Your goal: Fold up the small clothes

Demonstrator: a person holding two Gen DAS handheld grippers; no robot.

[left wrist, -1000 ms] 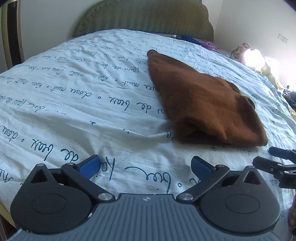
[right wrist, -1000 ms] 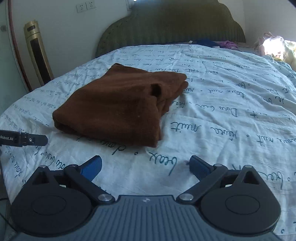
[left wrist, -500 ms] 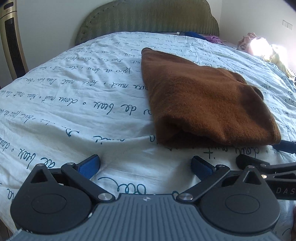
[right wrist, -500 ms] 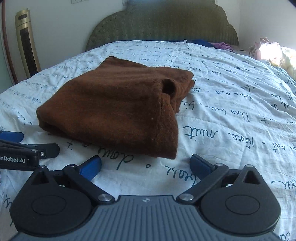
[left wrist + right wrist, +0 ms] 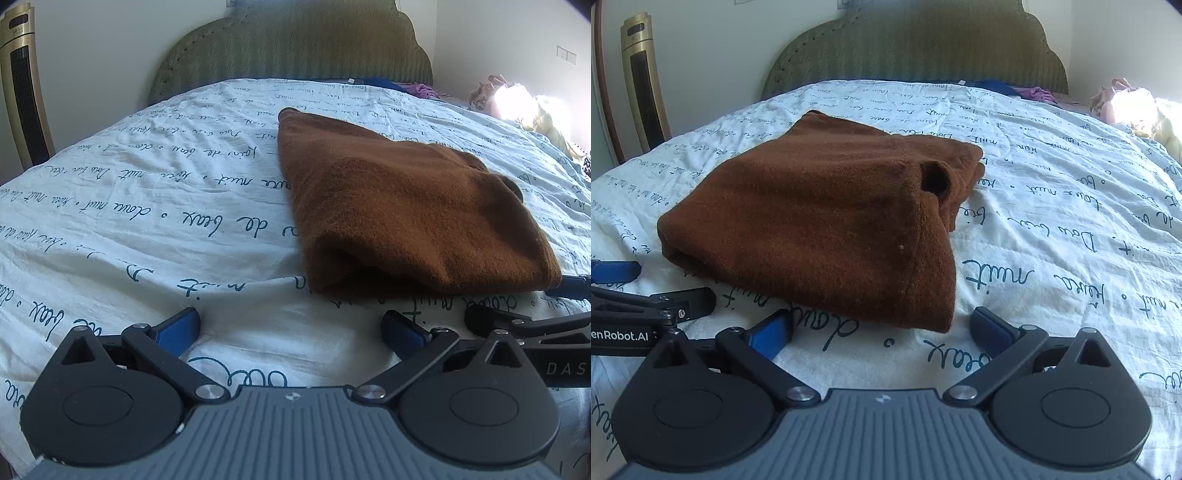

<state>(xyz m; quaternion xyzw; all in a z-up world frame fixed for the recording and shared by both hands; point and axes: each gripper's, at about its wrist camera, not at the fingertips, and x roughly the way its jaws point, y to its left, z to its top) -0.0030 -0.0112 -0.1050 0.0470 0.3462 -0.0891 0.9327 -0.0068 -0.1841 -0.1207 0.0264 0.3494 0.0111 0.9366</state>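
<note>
A home bedroom. A wide bed takes up most of both views, covered by a white quilt (image 5: pixel 155 206) printed with dark handwritten script. An olive padded headboard (image 5: pixel 916 48) with a scalloped top stands against a plain pale wall. A gold tower fan (image 5: pixel 646 81) stands beside the bed, and loose clothes (image 5: pixel 1027 90) lie near the headboard. A wall switch (image 5: pixel 566 54) shows at right.

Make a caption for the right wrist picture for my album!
Open right gripper hovers near a folded brown cloth on the bed.
</note>
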